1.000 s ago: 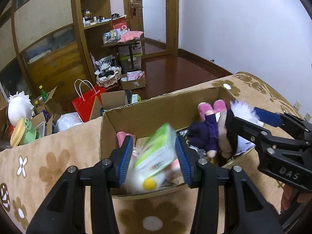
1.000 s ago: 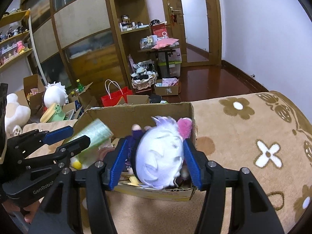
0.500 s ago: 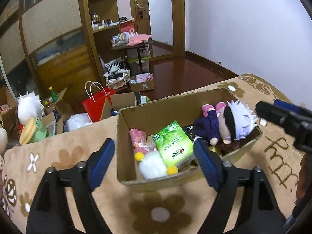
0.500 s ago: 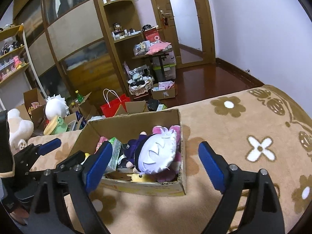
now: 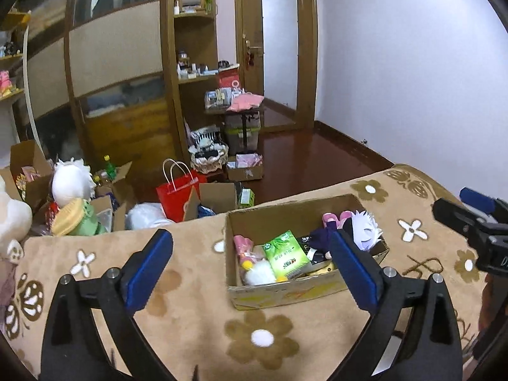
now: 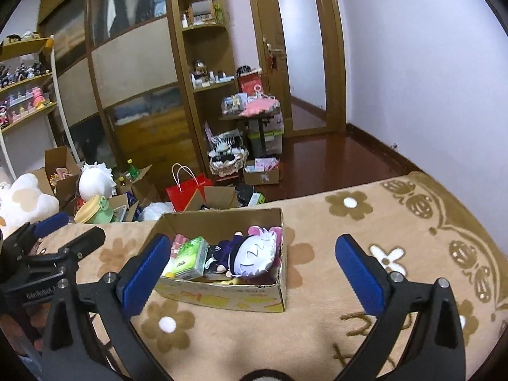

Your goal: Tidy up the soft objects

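brown cardboard box (image 5: 287, 219) on our tan flowered blanket (image 6: 397, 222) holds the white-haired plush doll (image 6: 255, 254) and green tissue pack (image 5: 287, 254). our left gripper (image 5: 250, 268) and right gripper (image 6: 252, 271), jaws just opened wide and empty, hover above its near rim with open blanket all round.

One box (image 6: 222, 298) on the blanket (image 6: 365, 228). In it: one white-haired doll (image 6: 255, 254), one green tissue pack (image 6: 189, 257), one pink item (image 5: 243, 246) at the left wall, one white pompom (image 5: 258, 274), yellow bits beside it, count unclear. Two grippers over the blanket: left (image 5: 250, 268), right (image 6: 254, 271), each with two blue pads. On the floor beyond: one red bag (image 5: 177, 190), one basket (image 6: 228, 160), at least four open cartons, exact count uncertain. One big white plush head (image 6: 95, 181), one green toy (image 6: 95, 211), one green bottle (image 6: 133, 166). One door (image 6: 301, 50).
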`<state>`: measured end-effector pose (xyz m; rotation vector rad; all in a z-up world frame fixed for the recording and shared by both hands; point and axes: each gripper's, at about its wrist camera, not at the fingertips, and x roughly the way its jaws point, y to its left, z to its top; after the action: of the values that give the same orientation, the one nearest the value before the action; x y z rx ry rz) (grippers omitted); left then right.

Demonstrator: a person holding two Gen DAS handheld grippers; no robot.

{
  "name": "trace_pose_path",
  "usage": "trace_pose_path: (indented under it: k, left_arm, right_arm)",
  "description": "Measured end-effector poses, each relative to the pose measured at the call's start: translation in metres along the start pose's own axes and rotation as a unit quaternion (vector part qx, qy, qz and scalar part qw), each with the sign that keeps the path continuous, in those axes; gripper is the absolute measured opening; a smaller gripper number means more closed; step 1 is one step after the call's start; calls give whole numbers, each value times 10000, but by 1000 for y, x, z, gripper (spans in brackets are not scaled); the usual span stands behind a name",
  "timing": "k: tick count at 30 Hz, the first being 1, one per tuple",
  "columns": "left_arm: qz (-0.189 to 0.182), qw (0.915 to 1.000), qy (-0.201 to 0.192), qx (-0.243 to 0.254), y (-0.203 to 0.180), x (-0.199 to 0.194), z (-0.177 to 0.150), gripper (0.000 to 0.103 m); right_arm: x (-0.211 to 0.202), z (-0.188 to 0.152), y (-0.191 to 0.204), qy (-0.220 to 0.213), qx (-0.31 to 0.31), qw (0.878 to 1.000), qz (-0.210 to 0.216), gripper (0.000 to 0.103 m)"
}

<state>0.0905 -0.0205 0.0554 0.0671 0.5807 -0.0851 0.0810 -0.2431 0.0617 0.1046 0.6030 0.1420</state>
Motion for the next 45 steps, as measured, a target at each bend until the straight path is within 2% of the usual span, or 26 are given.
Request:
trace_pose_path:
  k: [8, 12, 18, 21, 26, 36, 45]
  left_arm:
    - [-63, 9994, -278, 184, 2, -40, -6, 103]
    - [-210, 9992, -296, 134, 3, -47, -17, 102]
    - [-137, 9987, -434, 215, -3, -59, -30, 103]
    - [26, 9976, -652, 239, -5, -68, -38, 103]
    - [86, 9959, -868, 253, -8, -75, -51, 102]
    - [124, 9975, -600, 342, -7, -55, -70, 103]
    - [56, 9978, -477, 462, -12, -47, -76, 102]
  right_arm:
    - [-51, -2, -3, -274, -55, 9994, -181, 103]
    - [-70, -10, -6, -421, -9, 9988, -239, 103]
    - [-89, -23, -8, -651, 2, 9975, -272, 103]
    - [-90, -31, -4, -604, -137, 9978, -244, 103]
    - [-87, -46, 3, -505, -407, 9975, -274, 103]
    - [-74, -60, 3, -384, -441, 9979, -286, 103]
    - [-62, -65, -7, -180, -162, 9994, -258, 103]
